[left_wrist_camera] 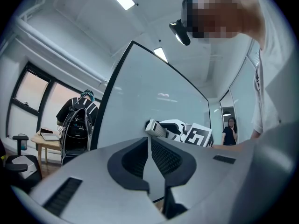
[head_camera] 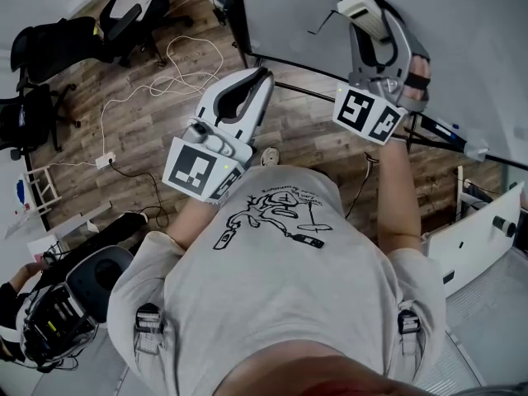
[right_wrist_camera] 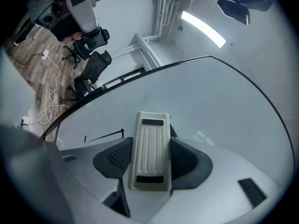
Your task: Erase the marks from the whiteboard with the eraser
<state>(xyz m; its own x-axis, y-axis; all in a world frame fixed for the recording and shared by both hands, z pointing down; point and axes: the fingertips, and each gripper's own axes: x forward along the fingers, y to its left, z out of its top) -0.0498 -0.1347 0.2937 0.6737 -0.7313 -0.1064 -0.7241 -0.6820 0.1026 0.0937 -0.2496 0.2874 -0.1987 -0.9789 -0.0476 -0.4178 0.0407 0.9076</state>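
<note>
In the head view, the right gripper (head_camera: 367, 13) held the cream ribbed plastic eraser (head_camera: 360, 5) at the large pale whiteboard (head_camera: 470, 48), near a thin black marker line (head_camera: 323, 23). The left gripper (head_camera: 262, 76) hung lower. The left gripper view showed its jaws pressed together on nothing. The right gripper view showed the eraser pinched between both jaws, the line to its left. Wiping well likely meant keeping the pad flat, pressing evenly and sweeping leftward across the stroke

Cream eraser (right_wrist_camera: 149, 149), white whiteboard (right_wrist_camera: 212, 104) — black-edged, thin black mark (right_wrist_camera: 103, 135)
</note>
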